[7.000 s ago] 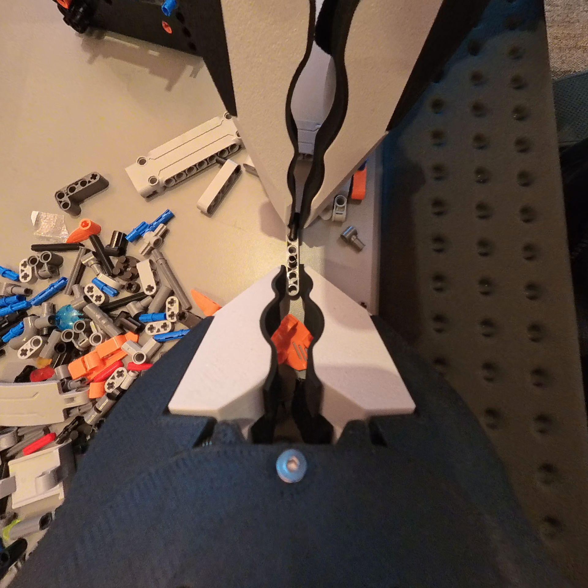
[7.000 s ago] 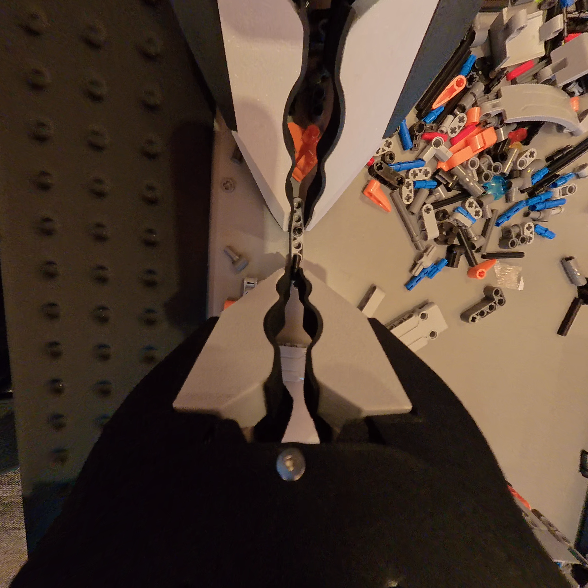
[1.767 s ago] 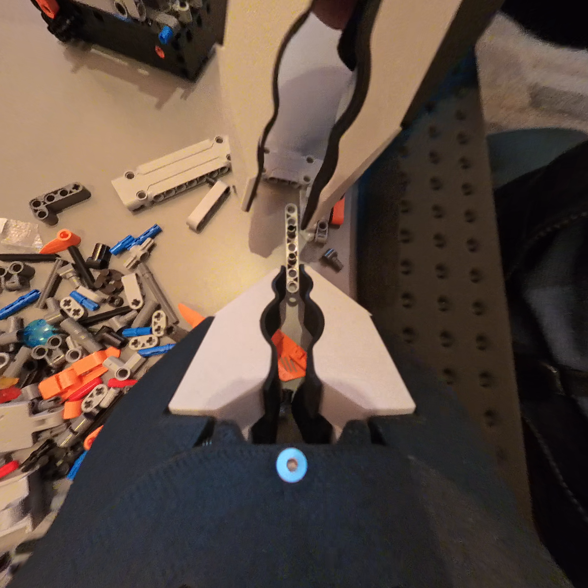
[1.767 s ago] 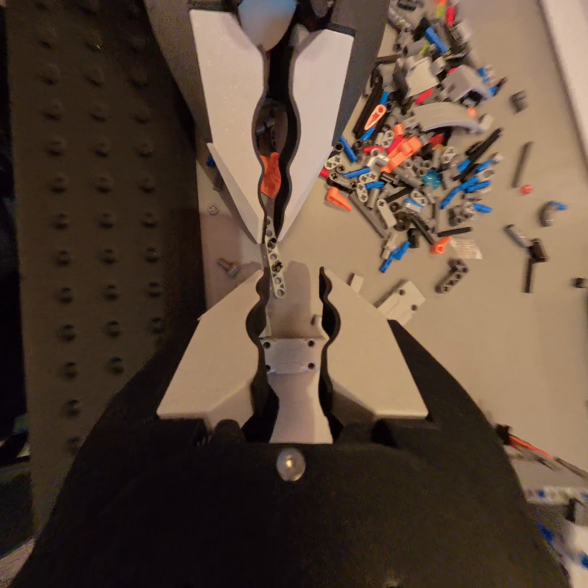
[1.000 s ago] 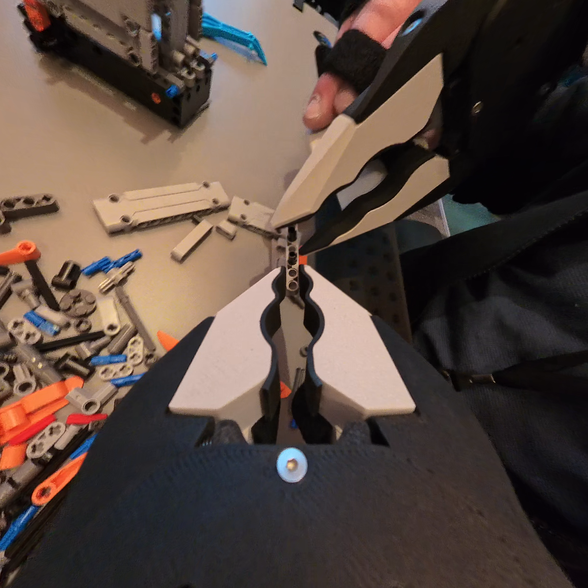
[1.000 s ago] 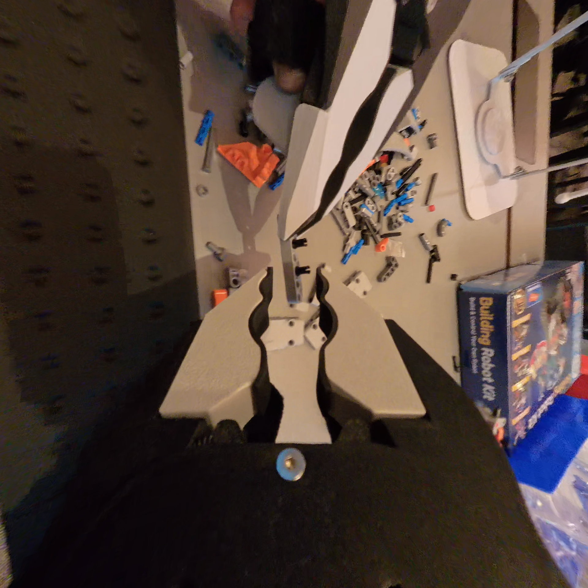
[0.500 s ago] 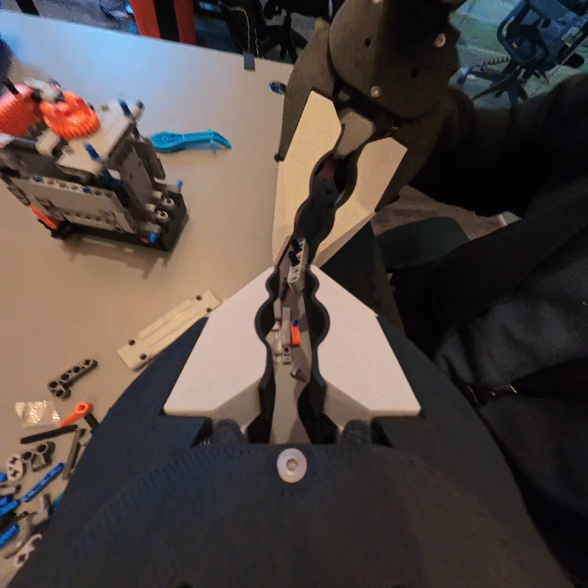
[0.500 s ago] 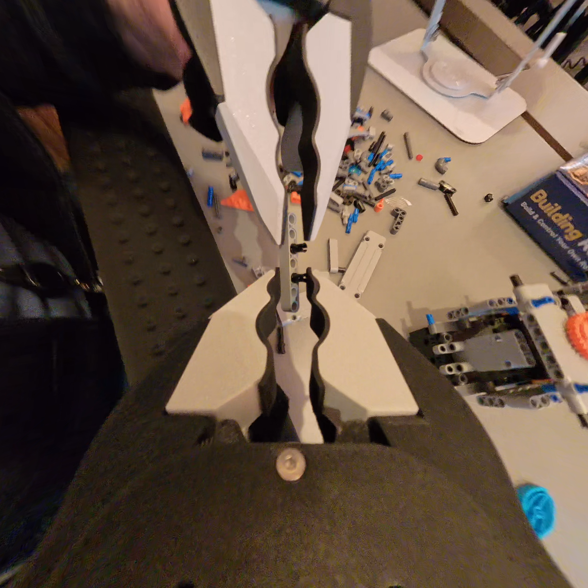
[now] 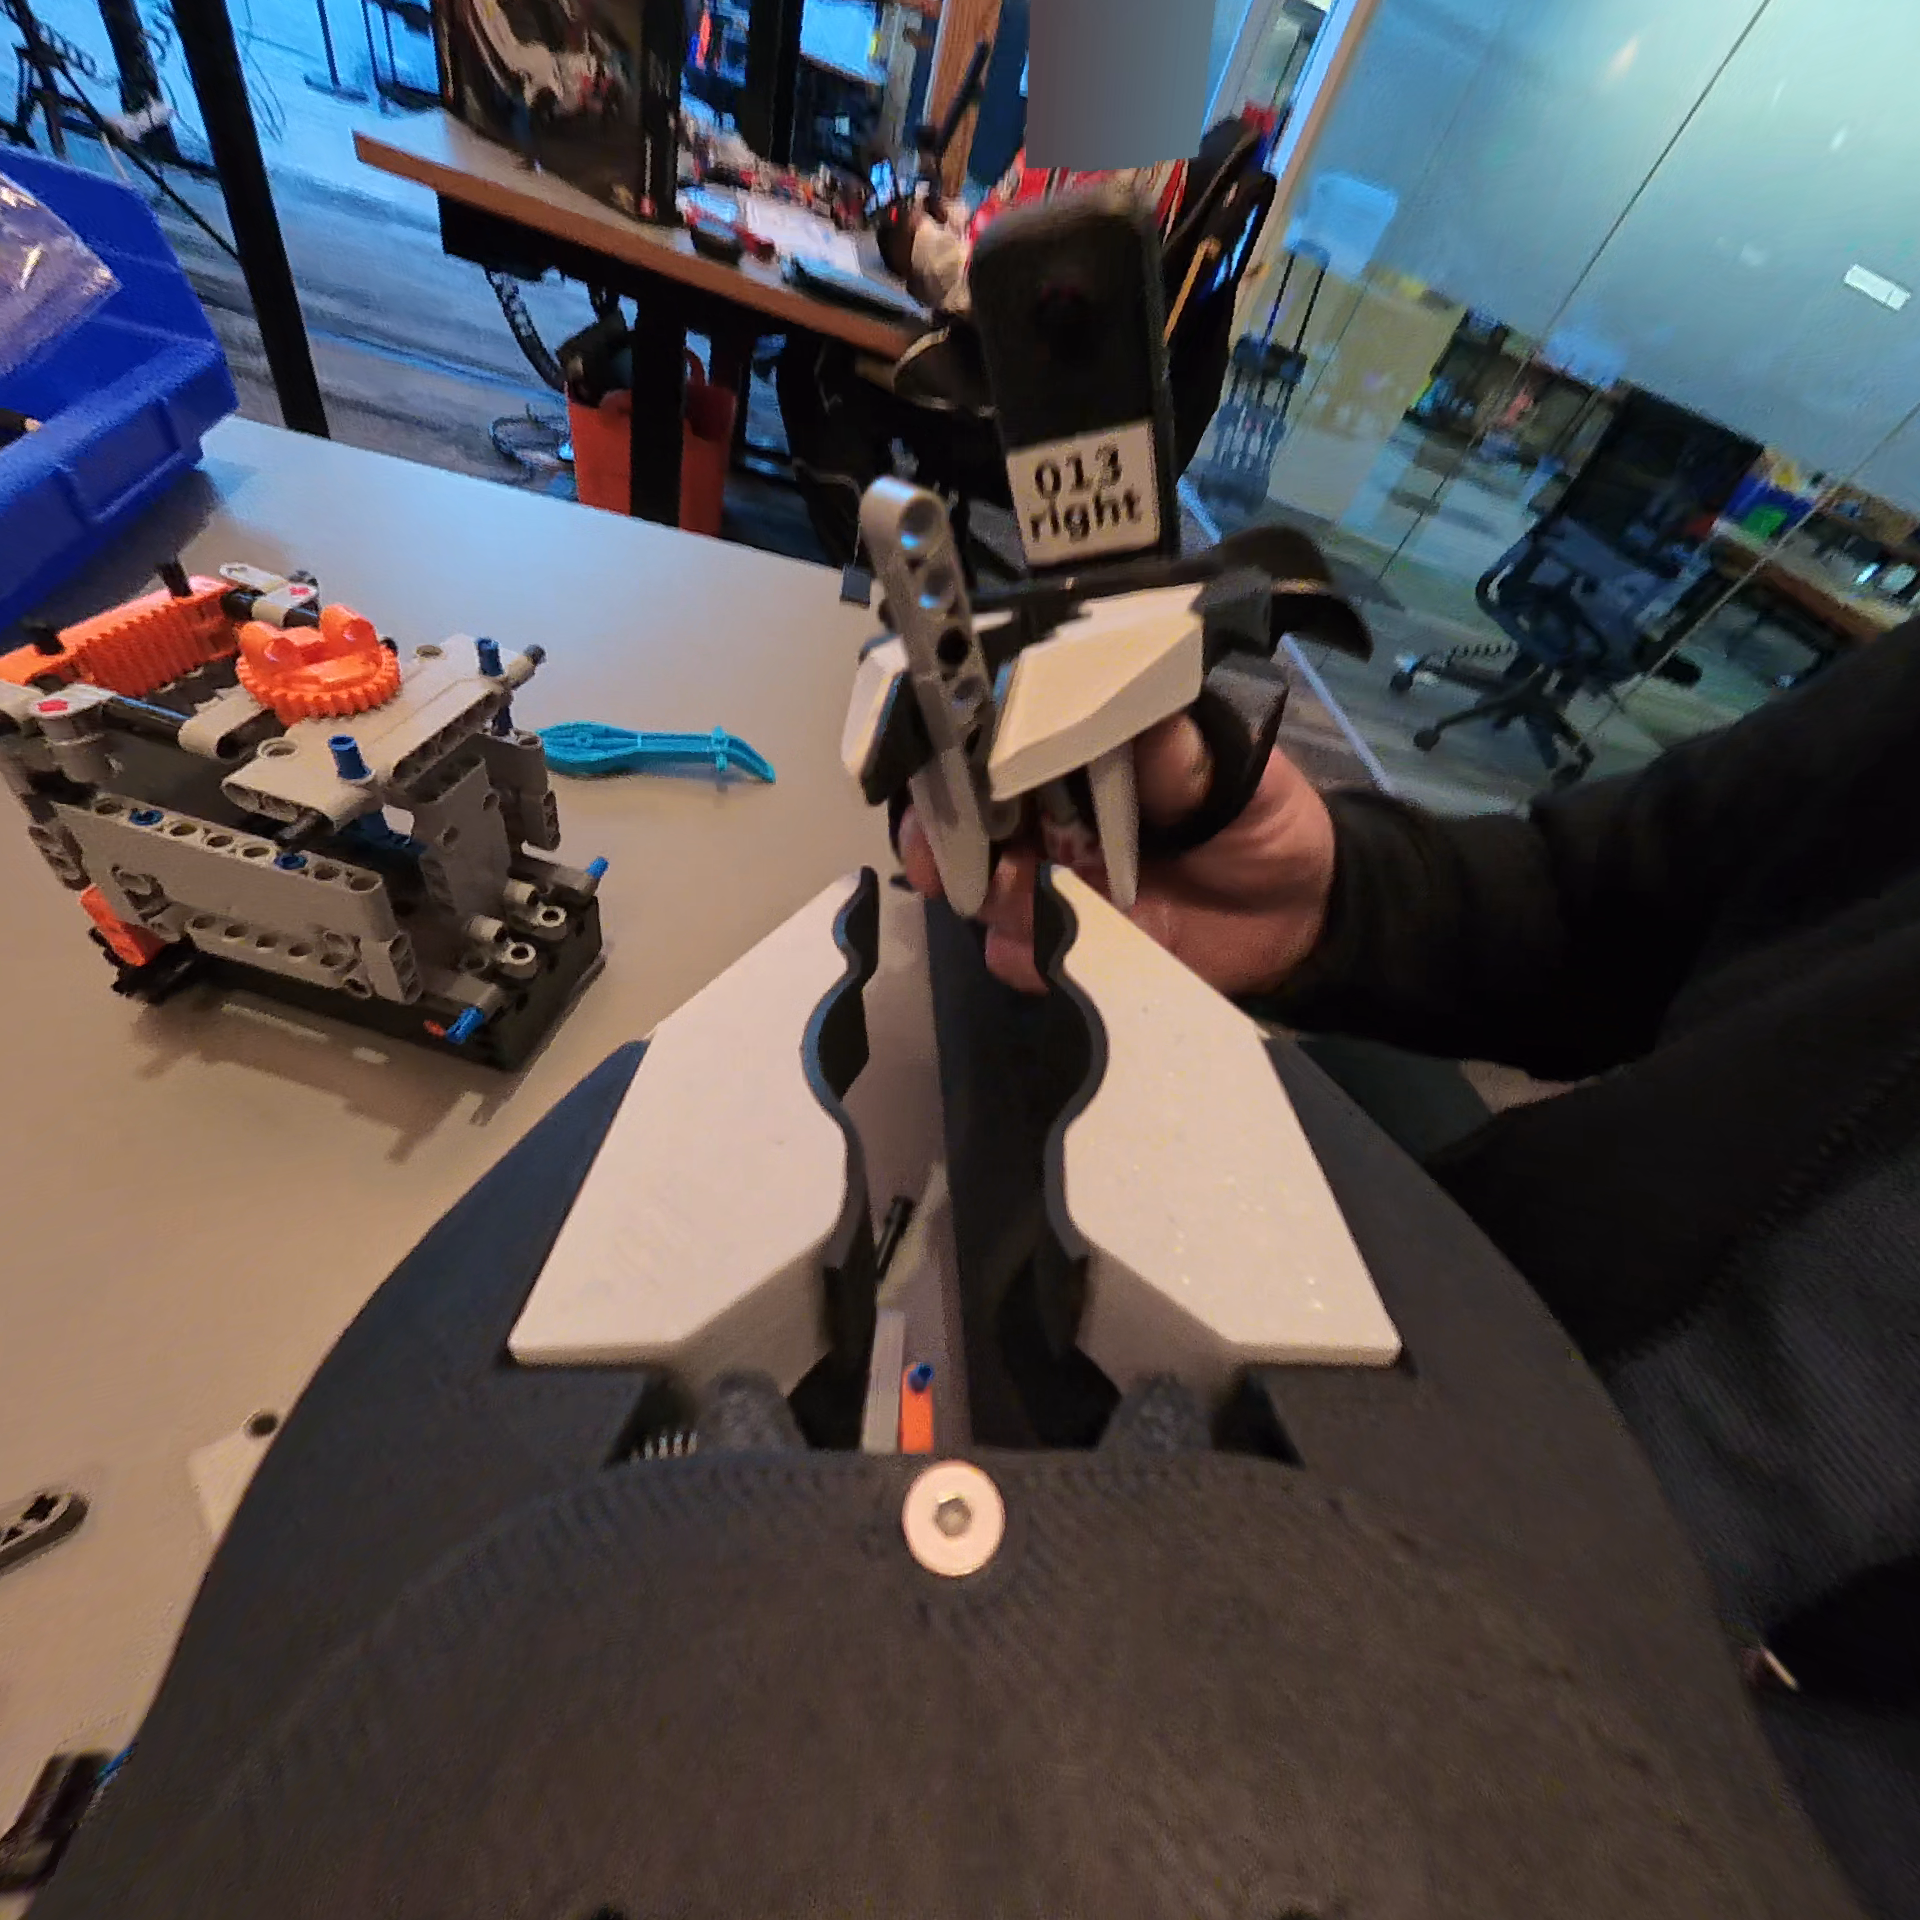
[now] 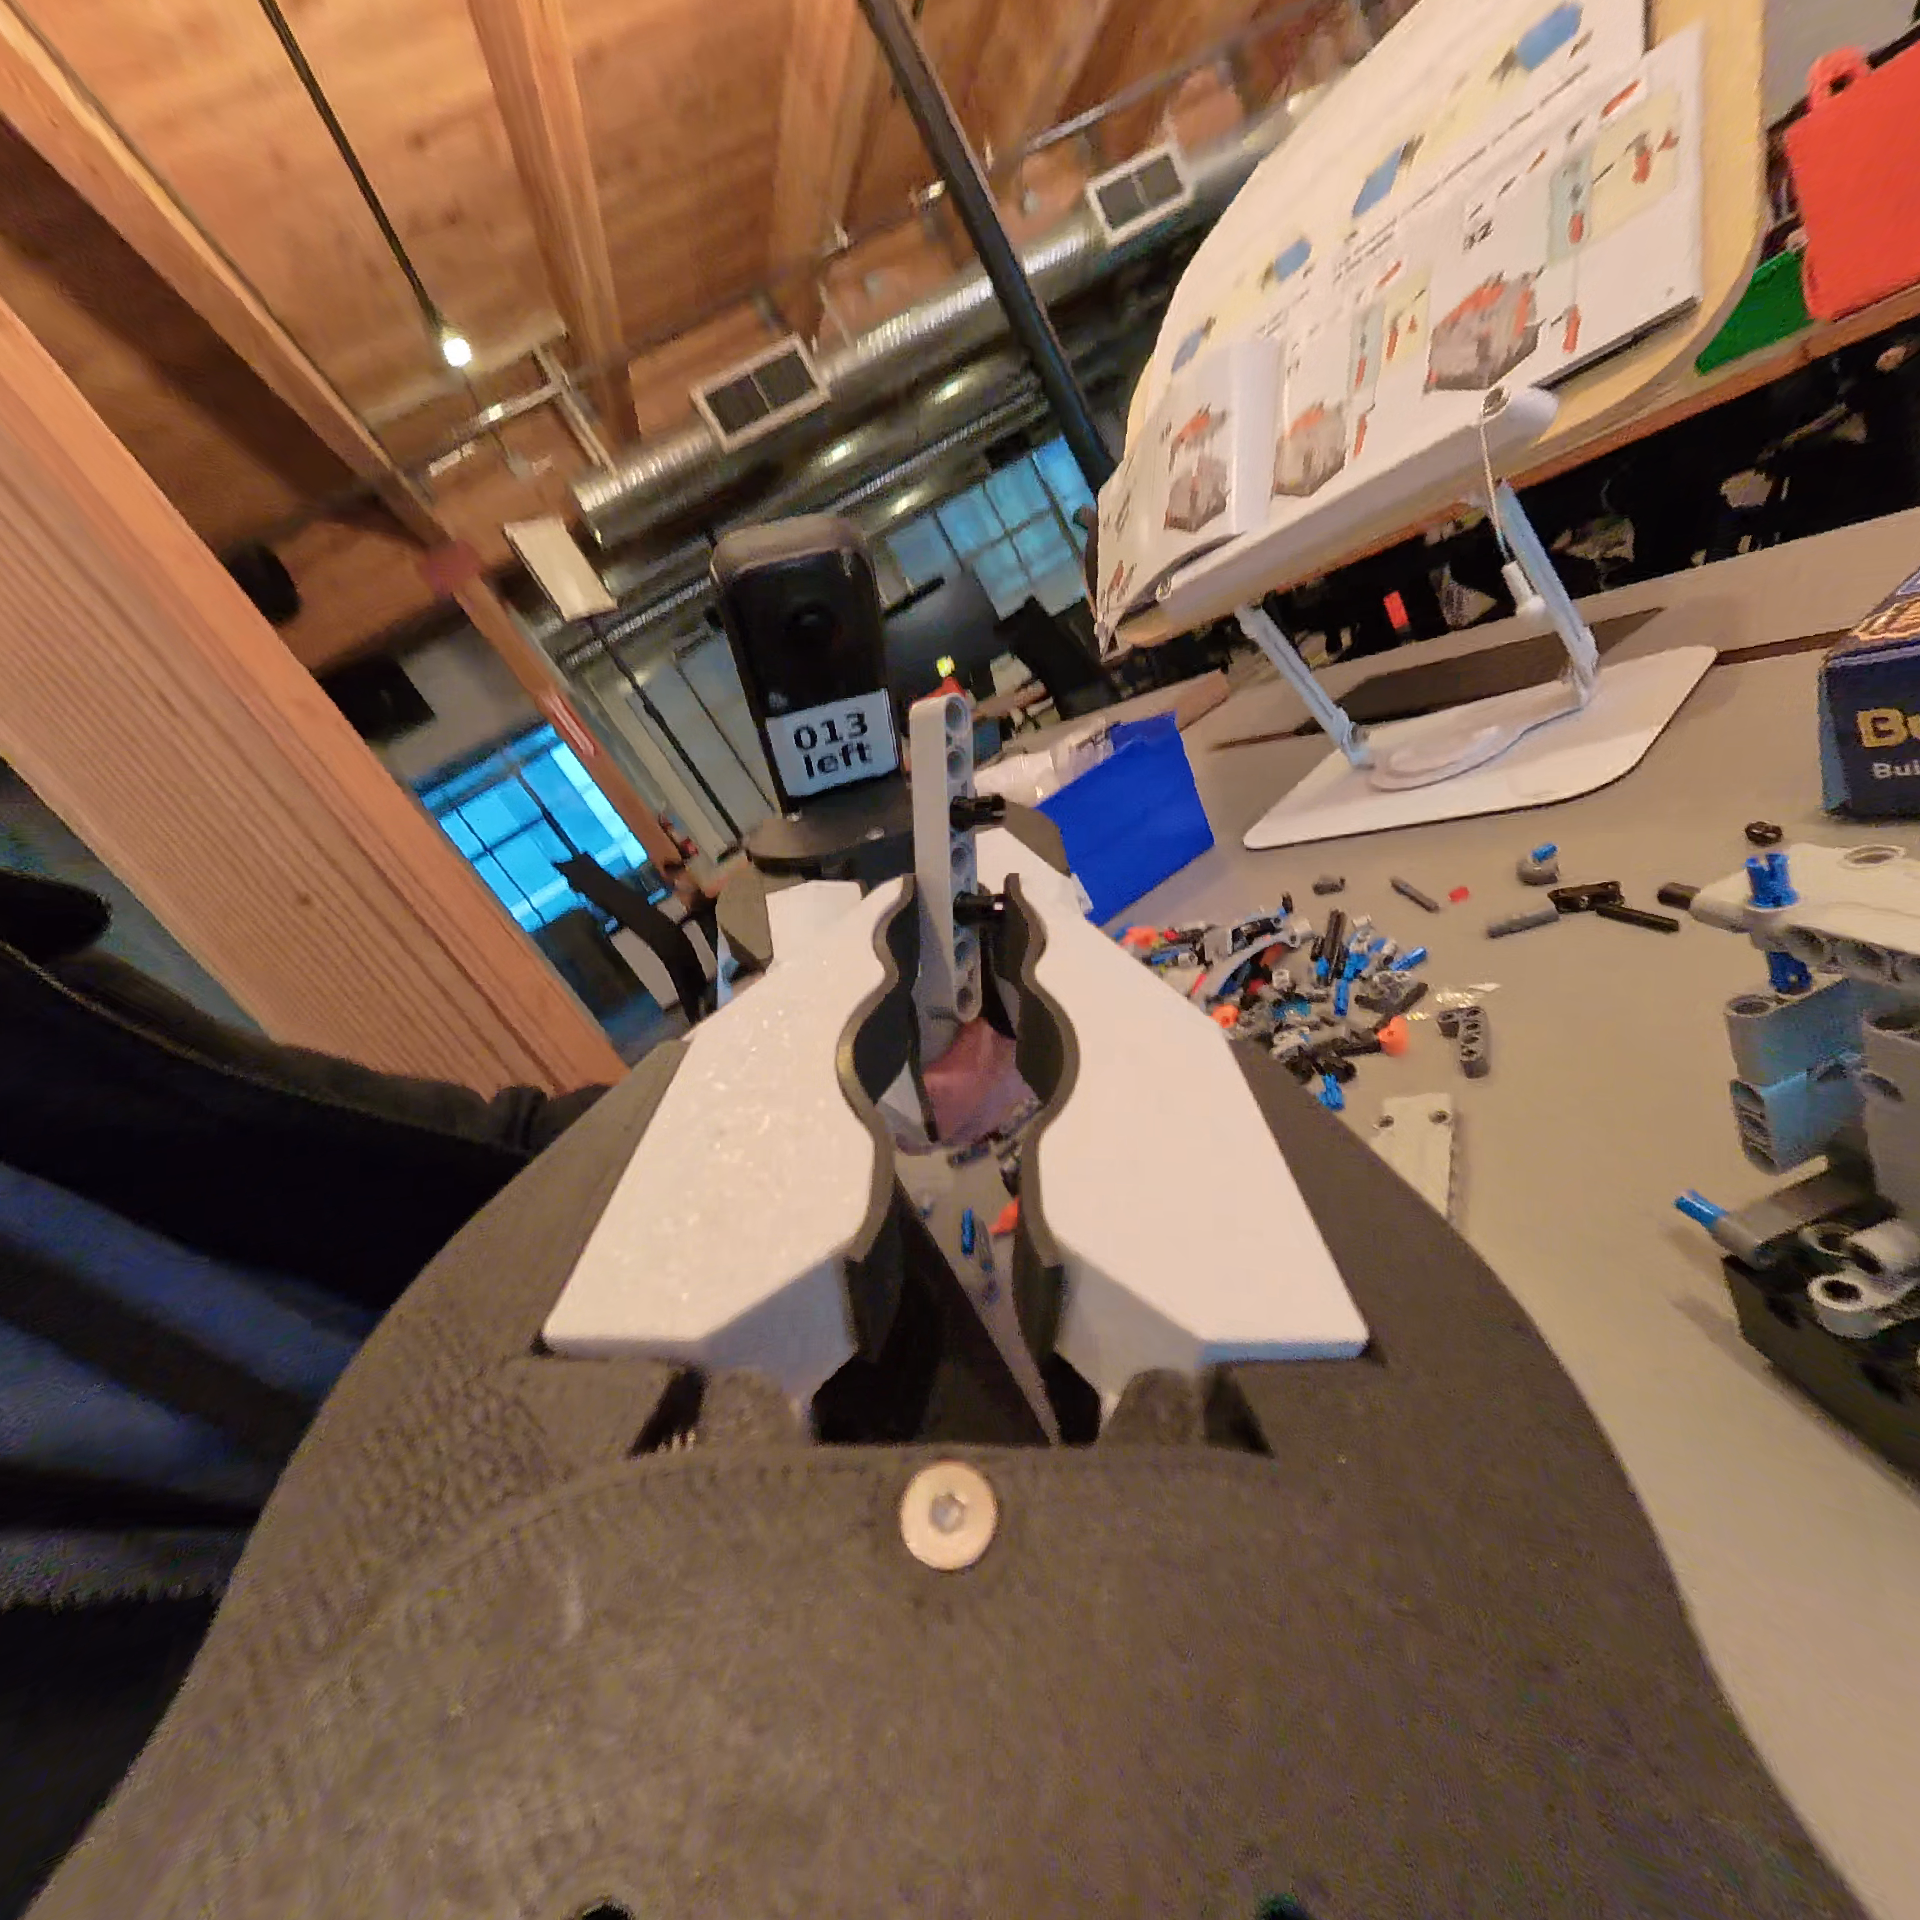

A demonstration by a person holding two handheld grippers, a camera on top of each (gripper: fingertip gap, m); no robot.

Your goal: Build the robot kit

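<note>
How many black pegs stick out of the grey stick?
2. One peg sticks out halfway up the grey stick, the other lower, between the right claw's tips. More may be hidden.

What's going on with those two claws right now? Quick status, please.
Right claw shut on the grey holed beam, held upright. Left claw open, empty, just below the beam. Built model on table, apart.

Black gripper (image 9: 961,894) bodies, pale grey wavy-edged jaws.
</note>
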